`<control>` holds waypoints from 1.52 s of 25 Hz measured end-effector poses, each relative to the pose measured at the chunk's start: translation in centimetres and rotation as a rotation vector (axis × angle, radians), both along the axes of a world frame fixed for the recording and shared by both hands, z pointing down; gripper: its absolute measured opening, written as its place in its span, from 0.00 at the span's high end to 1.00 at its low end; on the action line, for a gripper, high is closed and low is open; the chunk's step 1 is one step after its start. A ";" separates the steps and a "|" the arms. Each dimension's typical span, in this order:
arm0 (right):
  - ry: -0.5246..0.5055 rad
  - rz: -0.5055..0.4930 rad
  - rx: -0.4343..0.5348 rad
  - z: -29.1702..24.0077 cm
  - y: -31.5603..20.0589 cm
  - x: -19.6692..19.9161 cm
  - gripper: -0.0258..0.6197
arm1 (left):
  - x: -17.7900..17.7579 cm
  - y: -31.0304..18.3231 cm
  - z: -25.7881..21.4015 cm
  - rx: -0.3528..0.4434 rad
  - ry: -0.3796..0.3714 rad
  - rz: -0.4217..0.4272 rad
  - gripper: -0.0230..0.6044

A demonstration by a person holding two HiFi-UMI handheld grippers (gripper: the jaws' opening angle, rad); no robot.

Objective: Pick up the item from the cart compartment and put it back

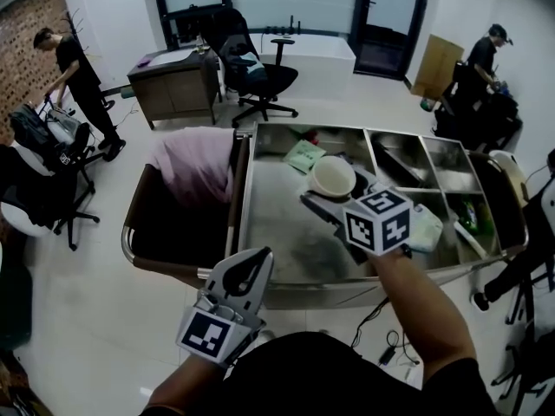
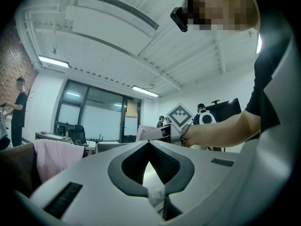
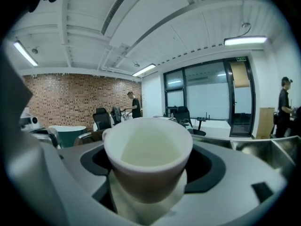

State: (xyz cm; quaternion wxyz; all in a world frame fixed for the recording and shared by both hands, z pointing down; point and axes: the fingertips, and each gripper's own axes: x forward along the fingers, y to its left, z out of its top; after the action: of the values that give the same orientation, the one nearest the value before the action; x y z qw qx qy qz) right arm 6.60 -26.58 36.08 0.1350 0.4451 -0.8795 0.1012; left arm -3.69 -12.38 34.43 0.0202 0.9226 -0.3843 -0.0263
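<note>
A white cup (image 1: 333, 178) hangs upright over the cart's big steel tray (image 1: 277, 224), with my right gripper (image 1: 328, 192) shut on it from both sides. In the right gripper view the cup (image 3: 148, 149) fills the space between the jaws of the right gripper (image 3: 148, 175), and its inside looks empty. My left gripper (image 1: 258, 258) is low at the cart's near left corner, pointing level, with its jaws shut and nothing in them. In the left gripper view the tips of the left gripper (image 2: 149, 145) meet.
A green packet (image 1: 303, 156) lies at the tray's back. Smaller compartments (image 1: 451, 180) on the right hold several items. A pink cloth (image 1: 195, 167) drapes over the dark bin (image 1: 165, 232) on the cart's left. An office chair (image 1: 256, 76) and people stand further off.
</note>
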 end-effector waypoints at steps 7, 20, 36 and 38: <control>-0.078 -0.020 0.073 -3.8 7.2 1.7 0.24 | 1.4 0.5 0.2 -0.011 -0.004 0.023 0.96; -0.061 -0.006 0.151 -3.7 18.2 3.7 0.24 | 4.0 2.0 -0.8 -0.003 0.045 0.102 0.96; -0.098 0.021 0.079 0.7 19.3 3.8 0.24 | 5.5 3.5 -0.7 0.006 0.027 0.140 0.96; -0.100 0.020 0.077 0.8 19.3 3.8 0.24 | 5.3 3.5 -0.8 0.012 0.021 0.129 0.96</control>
State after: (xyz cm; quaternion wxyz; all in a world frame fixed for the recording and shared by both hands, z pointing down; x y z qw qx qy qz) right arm 10.40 -7.31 36.86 0.0727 0.4532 -0.8838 0.0905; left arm 1.56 -8.92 33.58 0.0202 0.9453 -0.3236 -0.0368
